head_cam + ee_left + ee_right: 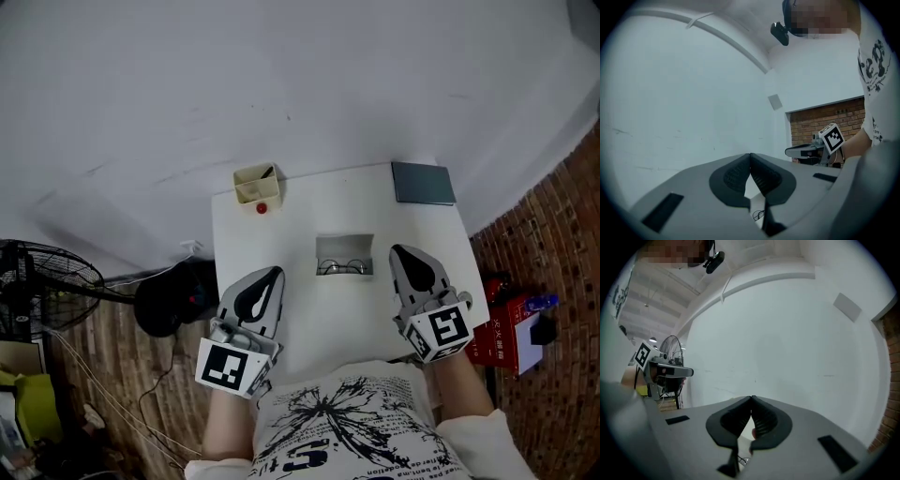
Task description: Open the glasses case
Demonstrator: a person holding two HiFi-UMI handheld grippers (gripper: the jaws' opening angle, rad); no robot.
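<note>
The glasses case (344,246) lay open at the middle of the white bench (300,206), with spectacles (343,268) inside it. The left gripper (270,277) and right gripper (401,253) flanked it without touching it. Each had its jaws pressed together, with nothing between them.

The glasses case (344,255) sits at the middle of the table (300,314), glasses (342,268) in it. Behind it, a box (256,184) takes the left corner, a flat pad (423,183) the right.
</note>
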